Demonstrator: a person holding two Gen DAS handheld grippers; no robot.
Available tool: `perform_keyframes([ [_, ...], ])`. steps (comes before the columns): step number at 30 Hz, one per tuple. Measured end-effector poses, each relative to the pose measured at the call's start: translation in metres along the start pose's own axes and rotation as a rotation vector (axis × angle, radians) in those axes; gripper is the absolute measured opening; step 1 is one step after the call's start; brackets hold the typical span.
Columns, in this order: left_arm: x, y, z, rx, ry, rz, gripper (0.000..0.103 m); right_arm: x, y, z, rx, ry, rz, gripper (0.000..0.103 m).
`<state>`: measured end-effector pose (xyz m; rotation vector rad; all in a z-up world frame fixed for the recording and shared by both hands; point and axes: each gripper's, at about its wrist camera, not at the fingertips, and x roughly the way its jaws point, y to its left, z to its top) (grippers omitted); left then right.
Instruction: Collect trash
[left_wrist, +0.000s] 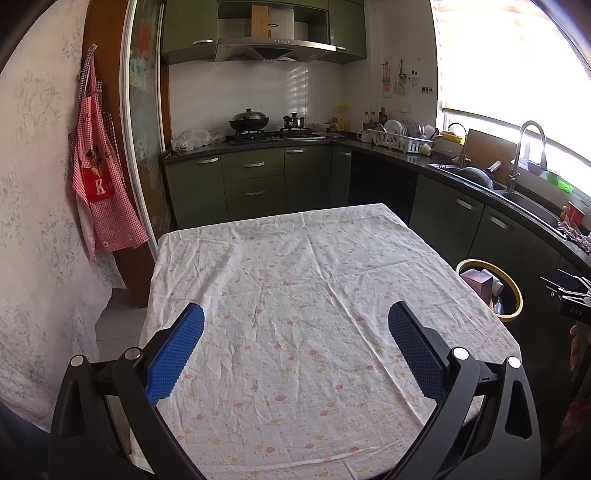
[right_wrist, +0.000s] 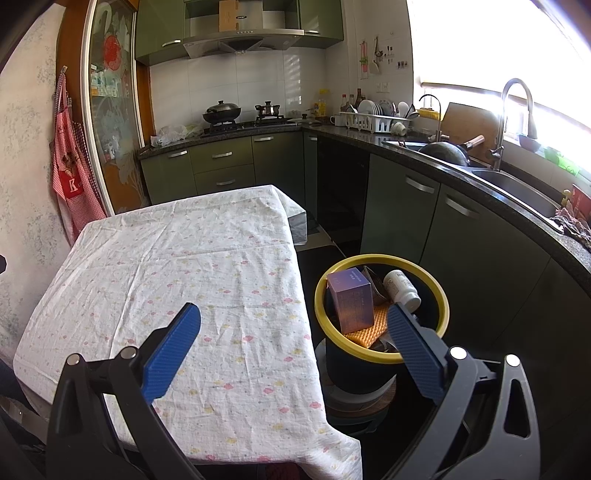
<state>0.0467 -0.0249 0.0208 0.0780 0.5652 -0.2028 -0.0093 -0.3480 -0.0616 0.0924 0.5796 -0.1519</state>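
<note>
Both my claws, left gripper (left_wrist: 295, 321) and right gripper (right_wrist: 293, 325), gape empty; yellow-rimmed black round bin (right_wrist: 441, 295) at 2 o'clock holds light stiff purple cardboard box (right_wrist: 351, 299); pinch its flat sides.

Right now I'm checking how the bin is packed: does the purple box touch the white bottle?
Apart. The right wrist view shows the purple box and the white bottle in the bin with crumpled clear wrapping filling the gap between them.

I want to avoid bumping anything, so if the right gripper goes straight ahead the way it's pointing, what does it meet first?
Probably nothing soon: the open right gripper points over the tablecloth's right edge, with the yellow-rimmed bin just right of that line. Depth is unclear.
</note>
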Motion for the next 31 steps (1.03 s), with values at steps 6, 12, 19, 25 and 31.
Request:
perform_keyframes([
  [6, 0.001, 0.001, 0.001, -0.004, 0.003, -0.007, 0.098, 0.000, 0.000, 0.000, 0.000, 0.000, 0.000, 0.096],
  [12, 0.003, 0.002, 0.002, -0.010, 0.009, -0.016, 0.098, 0.001, 0.000, 0.000, -0.001, 0.002, 0.000, 0.096],
  [19, 0.008, 0.005, 0.001, -0.022, -0.001, -0.018, 0.098, 0.004, -0.002, -0.002, -0.003, 0.009, 0.000, 0.096],
  [25, 0.018, 0.006, 0.003, -0.021, 0.029, -0.012, 0.098, 0.009, -0.003, -0.003, -0.002, 0.020, -0.007, 0.096],
  [31, 0.047, 0.018, -0.002, -0.070, 0.113, -0.031, 0.098, 0.015, -0.007, -0.002, -0.004, 0.029, -0.001, 0.096],
])
